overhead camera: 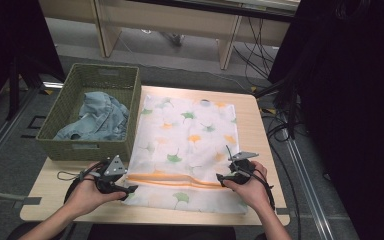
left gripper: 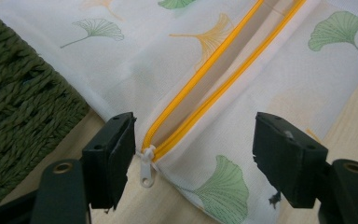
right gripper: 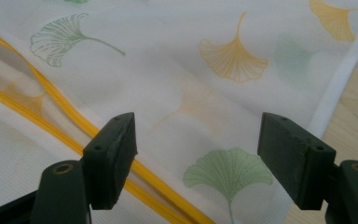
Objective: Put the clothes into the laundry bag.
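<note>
A white mesh bag printed with green and orange ginkgo leaves lies flat on the wooden table. Its orange zipper runs across the near end and stands parted. My left gripper is at the bag's near left corner, jaws open; in the left gripper view the white zipper pull lies between the jaws, close to the left pad, untouched. My right gripper hovers open over the bag's near right part, with the zipper running under its left jaw.
A green woven basket stands on the table left of the bag, with crumpled blue denim clothing inside. Its woven wall is close beside my left gripper. Bare table edge shows right of the bag. Cables trail on the floor at right.
</note>
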Demonstrator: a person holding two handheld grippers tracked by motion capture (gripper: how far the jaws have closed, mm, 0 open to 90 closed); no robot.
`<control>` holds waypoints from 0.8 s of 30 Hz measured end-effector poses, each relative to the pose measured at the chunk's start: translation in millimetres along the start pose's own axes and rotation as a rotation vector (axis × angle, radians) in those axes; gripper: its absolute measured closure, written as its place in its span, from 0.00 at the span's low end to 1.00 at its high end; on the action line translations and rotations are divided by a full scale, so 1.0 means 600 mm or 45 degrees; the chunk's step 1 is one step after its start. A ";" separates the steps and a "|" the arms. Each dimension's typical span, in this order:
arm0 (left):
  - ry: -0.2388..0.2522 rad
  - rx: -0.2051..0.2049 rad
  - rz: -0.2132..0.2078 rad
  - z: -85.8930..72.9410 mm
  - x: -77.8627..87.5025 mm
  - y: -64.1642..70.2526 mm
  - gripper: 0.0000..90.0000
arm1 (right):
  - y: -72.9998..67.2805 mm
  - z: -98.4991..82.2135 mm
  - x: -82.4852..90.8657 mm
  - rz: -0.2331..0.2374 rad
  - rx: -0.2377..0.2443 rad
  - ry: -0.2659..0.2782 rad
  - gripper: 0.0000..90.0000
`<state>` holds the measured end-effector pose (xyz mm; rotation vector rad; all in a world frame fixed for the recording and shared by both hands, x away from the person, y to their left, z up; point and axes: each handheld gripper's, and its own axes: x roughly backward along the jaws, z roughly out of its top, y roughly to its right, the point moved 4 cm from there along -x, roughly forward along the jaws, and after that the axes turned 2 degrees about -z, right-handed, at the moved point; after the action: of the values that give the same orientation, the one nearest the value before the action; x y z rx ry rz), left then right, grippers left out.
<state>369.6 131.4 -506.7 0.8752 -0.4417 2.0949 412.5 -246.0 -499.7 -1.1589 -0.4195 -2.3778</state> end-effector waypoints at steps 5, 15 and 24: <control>-0.004 -0.008 -0.004 0.000 0.000 0.001 0.33 | -0.007 0.003 -0.001 0.006 0.022 0.005 0.32; -0.015 -0.014 -0.010 -0.002 -0.003 0.006 0.33 | -0.034 0.020 -0.004 0.062 0.106 0.014 0.33; -0.015 -0.037 -0.023 -0.002 -0.005 0.012 0.33 | -0.083 0.047 -0.030 0.115 0.269 -0.073 0.33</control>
<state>364.7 125.6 -509.7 0.8719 -0.4673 2.0629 414.5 -186.0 -501.0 -1.1259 -0.6091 -2.1680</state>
